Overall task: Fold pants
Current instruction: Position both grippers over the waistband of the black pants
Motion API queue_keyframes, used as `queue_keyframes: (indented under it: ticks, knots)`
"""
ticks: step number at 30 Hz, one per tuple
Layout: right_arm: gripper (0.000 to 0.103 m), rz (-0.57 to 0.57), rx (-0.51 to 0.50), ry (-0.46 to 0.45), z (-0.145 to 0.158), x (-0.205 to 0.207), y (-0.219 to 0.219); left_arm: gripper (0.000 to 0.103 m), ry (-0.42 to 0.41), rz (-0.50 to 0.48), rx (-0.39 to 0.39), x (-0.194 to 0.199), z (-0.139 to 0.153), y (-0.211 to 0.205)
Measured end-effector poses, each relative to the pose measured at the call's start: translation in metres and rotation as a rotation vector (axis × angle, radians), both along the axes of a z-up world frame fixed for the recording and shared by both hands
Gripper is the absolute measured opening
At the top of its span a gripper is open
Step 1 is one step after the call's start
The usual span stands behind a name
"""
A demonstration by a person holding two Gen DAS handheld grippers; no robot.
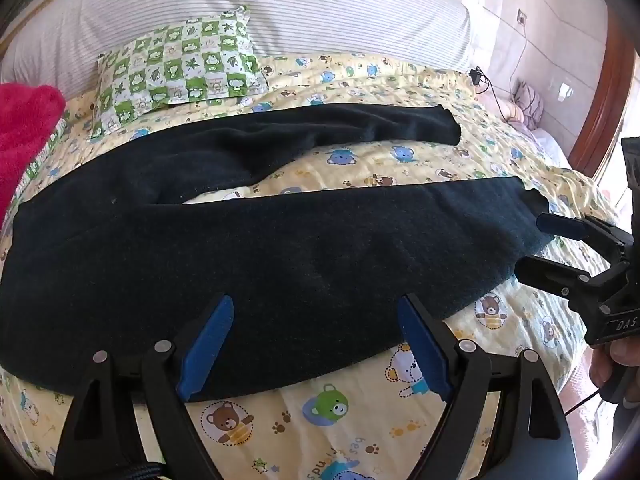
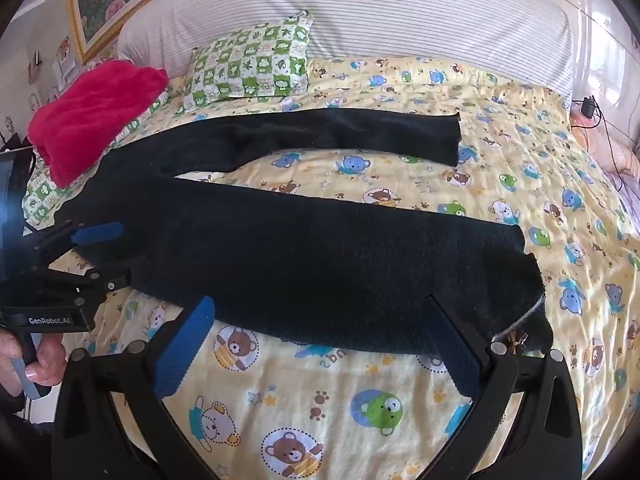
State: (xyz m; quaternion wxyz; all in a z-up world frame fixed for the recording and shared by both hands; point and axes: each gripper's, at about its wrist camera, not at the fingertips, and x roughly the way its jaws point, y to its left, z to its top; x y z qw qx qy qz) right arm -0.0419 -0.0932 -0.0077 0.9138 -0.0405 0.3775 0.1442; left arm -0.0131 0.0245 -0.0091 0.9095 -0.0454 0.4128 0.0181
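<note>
Dark navy pants (image 1: 260,248) lie flat on the bed, legs spread apart in a V, waist to the left and cuffs to the right; they also show in the right wrist view (image 2: 320,248). My left gripper (image 1: 316,308) is open, its blue pads over the near edge of the near leg, close to the waist end. My right gripper (image 2: 320,312) is open over the near edge of the same leg, near its cuff (image 2: 528,280). The right gripper also shows in the left wrist view (image 1: 532,244), open beside the cuff. The left gripper shows in the right wrist view (image 2: 116,252), open.
The bed has a yellow bear-print sheet (image 2: 360,400). A green checked pillow (image 2: 252,60) and a red fleece bundle (image 2: 96,112) lie at the far left. A striped headboard cushion (image 2: 360,12) runs along the back. A charger and cable (image 2: 588,108) lie at the far right.
</note>
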Motion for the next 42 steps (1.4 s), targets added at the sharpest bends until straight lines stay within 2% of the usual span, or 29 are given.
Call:
queue_keyframes:
  ticks: [14, 33, 39, 41, 42]
  knots:
    - [0.103, -0.003, -0.032, -0.001, 0.006, 0.006, 0.002, 0.085, 0.001, 0.001, -0.02, 0.006, 0.003, 0.007]
    - [0.103, 0.003, -0.012, 0.002, 0.003, 0.01, 0.005, 0.085, -0.003, -0.012, -0.03, 0.006, 0.006, 0.009]
    - [0.103, 0.002, 0.02, 0.009, 0.003, 0.011, 0.003, 0.085, 0.004, -0.042, -0.032, 0.012, 0.007, 0.011]
    - [0.103, -0.002, 0.055, 0.032, 0.003, 0.014, 0.0, 0.085, 0.008, -0.048, -0.028, 0.017, 0.008, 0.014]
    - [0.103, -0.007, 0.14, 0.07, 0.005, 0.015, -0.004, 0.085, 0.01, -0.05, -0.029, 0.019, 0.009, 0.015]
